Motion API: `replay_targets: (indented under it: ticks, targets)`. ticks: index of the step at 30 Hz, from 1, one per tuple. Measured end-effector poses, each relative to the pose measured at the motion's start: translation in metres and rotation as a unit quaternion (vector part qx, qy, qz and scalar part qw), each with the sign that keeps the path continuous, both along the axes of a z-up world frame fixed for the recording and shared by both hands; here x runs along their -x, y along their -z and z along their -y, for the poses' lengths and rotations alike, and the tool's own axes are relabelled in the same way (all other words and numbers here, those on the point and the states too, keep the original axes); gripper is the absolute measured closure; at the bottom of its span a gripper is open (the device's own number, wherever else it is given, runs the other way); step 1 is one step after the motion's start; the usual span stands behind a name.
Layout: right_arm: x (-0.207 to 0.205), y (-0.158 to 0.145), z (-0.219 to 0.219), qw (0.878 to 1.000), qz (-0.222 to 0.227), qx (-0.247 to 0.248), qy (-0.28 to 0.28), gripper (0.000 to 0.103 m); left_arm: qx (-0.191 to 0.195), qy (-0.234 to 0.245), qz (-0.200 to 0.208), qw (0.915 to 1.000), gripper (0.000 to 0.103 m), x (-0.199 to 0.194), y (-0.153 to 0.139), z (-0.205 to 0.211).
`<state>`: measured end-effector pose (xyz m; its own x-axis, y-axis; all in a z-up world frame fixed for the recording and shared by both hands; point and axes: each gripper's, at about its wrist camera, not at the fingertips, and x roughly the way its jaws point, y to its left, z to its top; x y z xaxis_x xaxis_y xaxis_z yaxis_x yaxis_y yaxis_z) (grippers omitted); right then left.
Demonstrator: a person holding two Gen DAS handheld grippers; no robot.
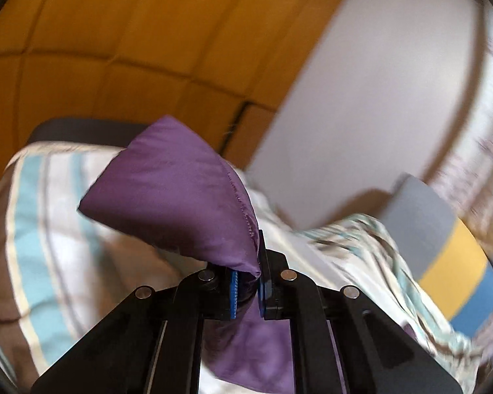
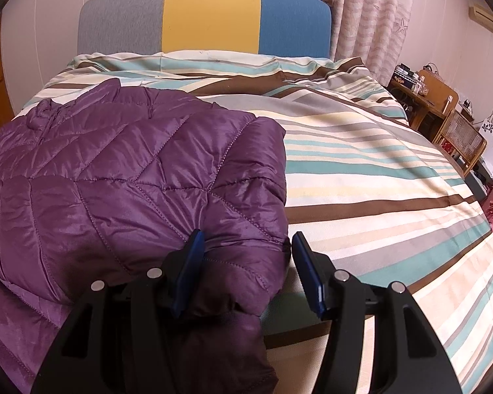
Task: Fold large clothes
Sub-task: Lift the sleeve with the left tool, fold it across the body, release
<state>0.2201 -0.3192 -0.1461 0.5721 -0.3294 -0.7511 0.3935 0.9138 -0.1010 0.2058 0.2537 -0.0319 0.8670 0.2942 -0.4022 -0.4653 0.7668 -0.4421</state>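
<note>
On the striped bedcover (image 2: 361,164) lies the purple quilted jacket (image 2: 131,170), spread over the left half of the bed and reaching from the near edge toward the grey, yellow and blue headboard (image 2: 210,16) at the far end; its long axis runs near to far. The left gripper (image 1: 248,290) has its jaws pressed together on a stitched corner of the jacket (image 1: 177,193), which stands up as a puffed purple peak above the blue pads, with more purple cloth hanging below them; the background in the left wrist view is blurred, with an orange wall (image 1: 131,32) beyond. The right gripper (image 2: 246,275) stands about half spread at the jacket's near right corner: its left finger (image 2: 189,272) rests on the fabric, its right finger (image 2: 309,275) is over the bedcover just beside the hem, and a fold of the jacket lies between them, not squeezed. The jacket thus lies ahead and to the left of the right gripper. Judged from this layout, the coming fold depends on the lifted corner being carried across the long axis while the right gripper anchors or pinches the near edge; a loose right corner could let the slippery shell slide.
</note>
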Motion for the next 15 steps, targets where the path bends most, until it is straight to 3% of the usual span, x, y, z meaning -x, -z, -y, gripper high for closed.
replay_targets:
  ticks: [3,8,15]
  targets:
    - [0.000,0.000,0.000,1.000,0.000,0.000,0.000,0.048,-0.028,0.059,0.013,0.9978,0.094,-0.002,-0.012,0.041]
    - [0.000,0.000,0.000,1.000,0.000,0.000,0.000,0.048,-0.070,0.147,0.019,0.9864,0.094,-0.006,-0.017,0.112]
    - [0.000,0.000,0.000,1.000,0.000,0.000,0.000,0.048,-0.090,0.220,0.006,0.9713,0.094,-0.004,0.000,0.182]
